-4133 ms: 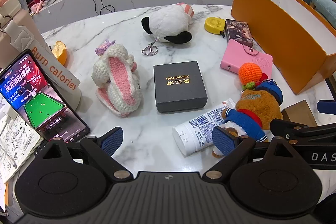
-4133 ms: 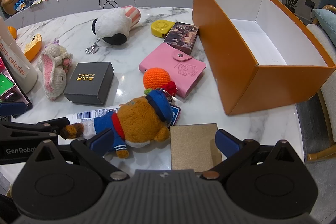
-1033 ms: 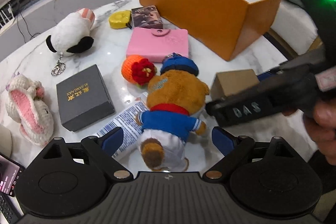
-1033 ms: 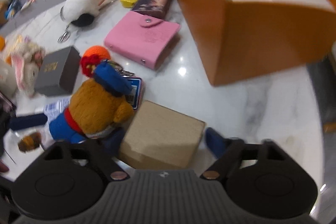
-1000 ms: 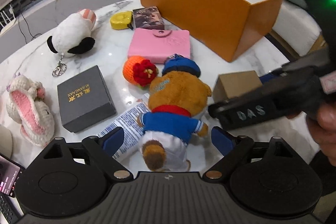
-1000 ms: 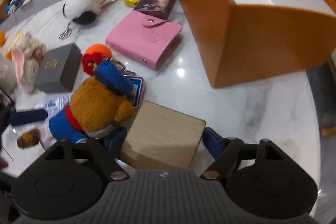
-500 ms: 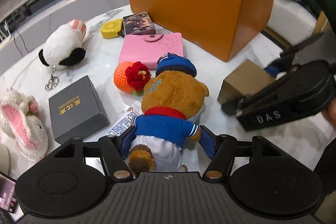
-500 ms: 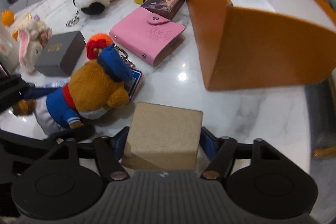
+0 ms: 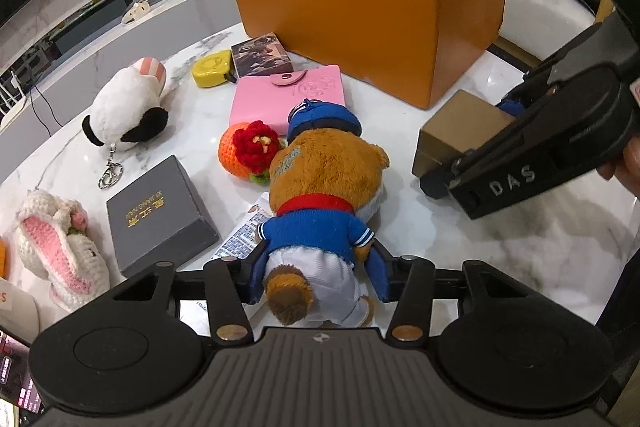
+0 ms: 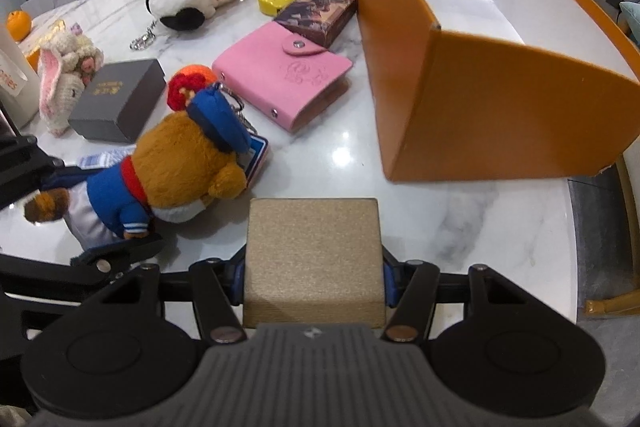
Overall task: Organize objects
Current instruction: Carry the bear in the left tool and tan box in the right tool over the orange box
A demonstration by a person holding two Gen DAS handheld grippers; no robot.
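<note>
A brown teddy bear (image 9: 324,183) in a blue jacket and blue cap lies face down on the marble table (image 9: 400,219). My left gripper (image 9: 316,277) is shut on its white trousers, blue pads pressing both hips. The bear (image 10: 180,163) also shows at the left of the right wrist view. My right gripper (image 10: 312,281) is shut on a tan cardboard box (image 10: 314,255), which fills the gap between its fingers. That tan box (image 9: 456,131) appears at the right in the left wrist view, held by the black gripper. A large open orange box (image 10: 492,83) stands behind.
Around the bear lie a pink snap wallet (image 9: 288,99), an orange crochet ball with a red flower (image 9: 250,151), a dark grey gift box (image 9: 160,215), a white tube (image 9: 244,235), a crochet rabbit (image 9: 60,255), a white plush (image 9: 128,103), a yellow tape measure (image 9: 212,67) and a card pack (image 9: 260,53).
My left jaws have closed from wide apart onto the bear's trousers. My right jaws have closed onto the tan box, which now sits square between them.
</note>
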